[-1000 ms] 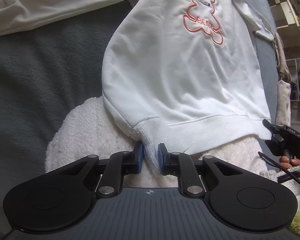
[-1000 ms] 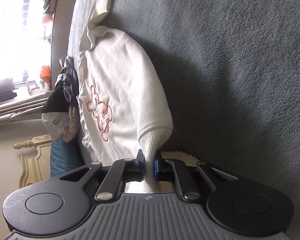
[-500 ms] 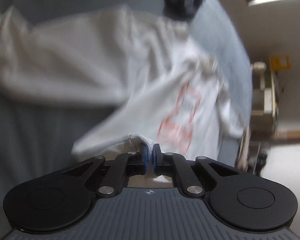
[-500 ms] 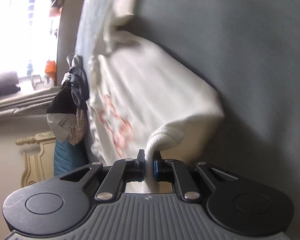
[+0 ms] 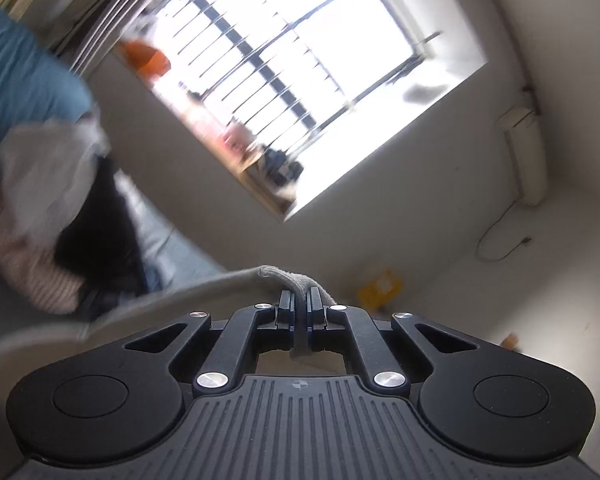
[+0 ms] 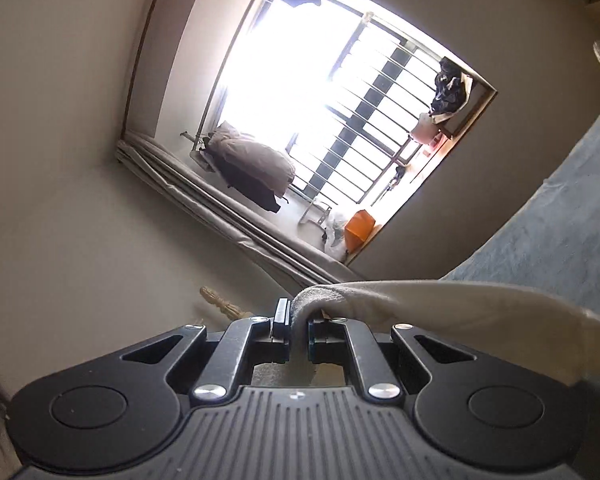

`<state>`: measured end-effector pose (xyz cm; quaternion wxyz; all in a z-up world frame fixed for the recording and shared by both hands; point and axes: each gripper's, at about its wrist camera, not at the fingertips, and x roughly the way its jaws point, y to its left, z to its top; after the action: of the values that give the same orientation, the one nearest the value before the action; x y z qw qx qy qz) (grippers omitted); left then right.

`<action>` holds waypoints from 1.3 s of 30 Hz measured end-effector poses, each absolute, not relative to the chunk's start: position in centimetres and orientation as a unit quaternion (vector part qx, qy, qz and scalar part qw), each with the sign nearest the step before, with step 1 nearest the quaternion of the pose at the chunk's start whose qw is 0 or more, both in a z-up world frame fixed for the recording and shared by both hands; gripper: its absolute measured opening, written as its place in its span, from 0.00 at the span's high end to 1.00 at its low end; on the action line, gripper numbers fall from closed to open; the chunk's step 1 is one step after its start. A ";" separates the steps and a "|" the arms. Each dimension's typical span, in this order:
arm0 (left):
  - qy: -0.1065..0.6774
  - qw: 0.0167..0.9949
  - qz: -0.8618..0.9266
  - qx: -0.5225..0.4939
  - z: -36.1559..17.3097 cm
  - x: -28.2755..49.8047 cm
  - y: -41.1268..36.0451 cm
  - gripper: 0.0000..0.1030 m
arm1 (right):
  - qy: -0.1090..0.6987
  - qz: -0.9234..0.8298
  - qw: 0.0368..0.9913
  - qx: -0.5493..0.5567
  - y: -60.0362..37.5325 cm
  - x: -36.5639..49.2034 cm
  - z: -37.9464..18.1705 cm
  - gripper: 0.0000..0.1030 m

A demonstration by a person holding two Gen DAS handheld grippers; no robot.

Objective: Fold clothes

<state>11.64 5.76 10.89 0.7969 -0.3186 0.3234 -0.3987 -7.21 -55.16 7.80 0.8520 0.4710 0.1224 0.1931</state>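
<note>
My left gripper is shut on the ribbed hem of the white sweatshirt, which trails away to the left as a pale band. My right gripper is shut on another part of the same hem, and the white sweatshirt stretches off to the right from it. Both grippers point up toward the wall and window, so the rest of the sweatshirt and its bear print are out of view.
A barred window fills the upper middle of both views. A pile of dark and striped clothes lies at the left in the left wrist view. The grey-blue bed cover shows at the right in the right wrist view.
Both grippers have swung up and away from the bed while holding the hem. The views went from the sweatshirt lying on the bed to the wall and window.
</note>
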 end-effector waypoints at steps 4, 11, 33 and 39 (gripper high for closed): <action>0.443 0.790 -0.342 -0.250 1.9 9.3 6.4 0.97 | 0.218 0.147 0.812 0.521 -54.8 -10.9 -2.3 0.91; 0.608 0.739 -0.258 -0.133 -12.4 4.9 7.3 0.97 | 0.372 0.026 0.711 0.596 -52.8 -19.1 -20.2 0.92; 0.643 0.677 -0.282 0.221 -22.3 -0.2 4.5 0.90 | 0.582 -0.057 0.714 0.385 -48.3 -22.1 -25.8 0.74; 0.645 0.703 -0.248 0.169 -21.0 0.9 7.5 0.70 | 0.560 -0.087 0.711 0.416 -50.1 -24.9 -25.3 0.58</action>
<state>0.90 7.50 -21.02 0.7028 0.1687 0.6450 -0.2481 -24.93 -50.06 -25.29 0.7109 0.4159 0.5605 -0.0867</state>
